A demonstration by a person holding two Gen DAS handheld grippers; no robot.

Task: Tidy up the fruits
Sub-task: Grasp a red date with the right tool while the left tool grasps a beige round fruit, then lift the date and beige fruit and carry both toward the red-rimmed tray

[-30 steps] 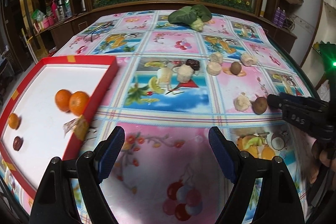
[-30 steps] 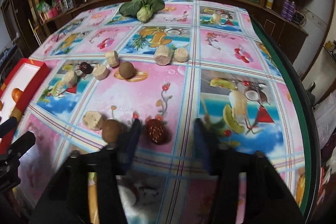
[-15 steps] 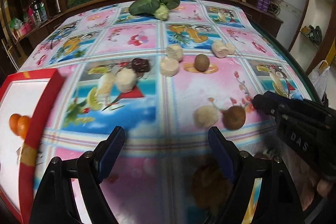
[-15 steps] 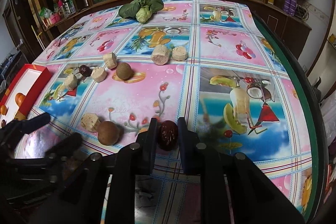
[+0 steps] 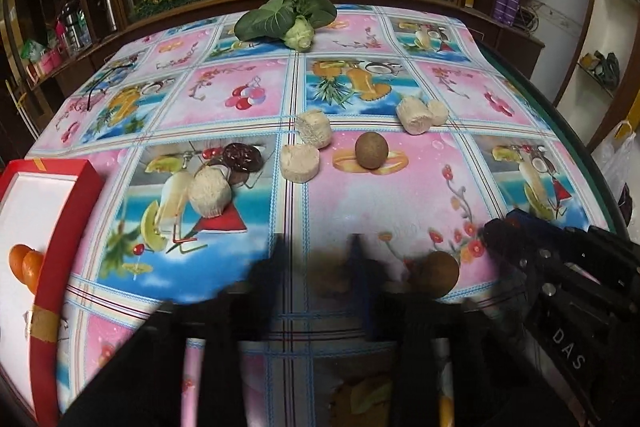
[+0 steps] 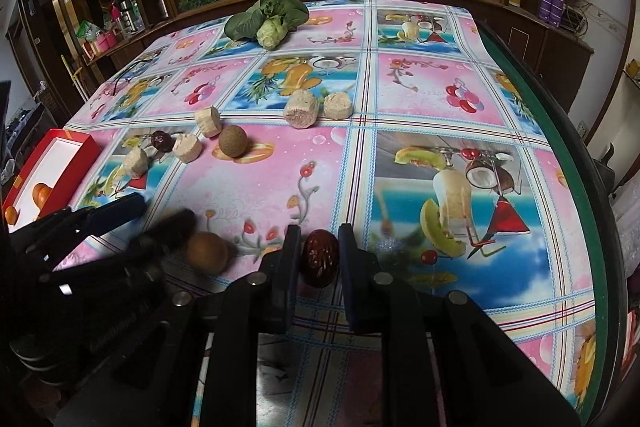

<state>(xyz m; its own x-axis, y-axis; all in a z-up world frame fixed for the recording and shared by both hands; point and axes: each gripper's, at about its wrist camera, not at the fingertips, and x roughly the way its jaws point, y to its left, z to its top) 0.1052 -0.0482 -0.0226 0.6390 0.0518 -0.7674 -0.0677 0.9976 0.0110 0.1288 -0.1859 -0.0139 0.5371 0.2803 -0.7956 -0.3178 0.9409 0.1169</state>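
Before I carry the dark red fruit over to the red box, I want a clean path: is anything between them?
Yes. From the dark red fruit in the right hand-held gripper, the brown round fruit and the left hand-held gripper lie leftward, toward the red box.

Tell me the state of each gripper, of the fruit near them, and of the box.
right gripper, shut on the red date.
left gripper, blurred; open or shut unclear.
round brown fruit, loose on the tablecloth.
red box, open, oranges inside.
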